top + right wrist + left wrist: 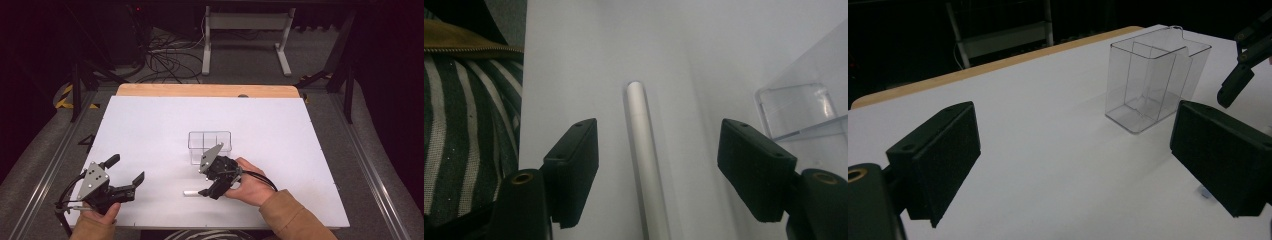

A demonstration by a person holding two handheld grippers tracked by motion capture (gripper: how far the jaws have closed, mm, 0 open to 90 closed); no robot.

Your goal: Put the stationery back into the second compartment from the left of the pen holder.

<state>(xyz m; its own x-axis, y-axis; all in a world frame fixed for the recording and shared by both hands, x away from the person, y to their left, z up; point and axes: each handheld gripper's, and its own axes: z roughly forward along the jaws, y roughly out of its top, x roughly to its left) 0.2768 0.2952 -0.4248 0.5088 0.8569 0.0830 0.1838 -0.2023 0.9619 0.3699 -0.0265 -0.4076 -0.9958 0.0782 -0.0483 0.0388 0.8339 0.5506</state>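
The white counter [150,130] carries little: a clear plastic container [210,146] with inner dividers stands upright near its middle, and a slim silver-white stick, perhaps a pen, [191,192] lies flat close to the person's edge, well in front of the container

The right tool [206,192] is tipped down over one end of the stick. In the right gripper view the stick [644,165] runs straight up between the two black jaws, which stand partly open with bare counter showing on either side of it, so nothing is gripped yet. The left tool [126,176] waits off to the left above the counter, jaws spread wide and empty; from its own view the container [1155,80] sits ahead and to the right, with the right tool [1235,92] hanging at the far edge

The step in hand looks like the pick-up of the stick, most likely to drop it into the container. The next move would call for settling the jaws a little lower, keeping the stick centred, and pinching across its narrow body without letting it roll away on the smooth surface

Hard to tell: what exactly the stick is, since its near end is cut off at the bottom of the right gripper view and the tool covers one end from above. Whether the jaw tips already touch the counter cannot be made out
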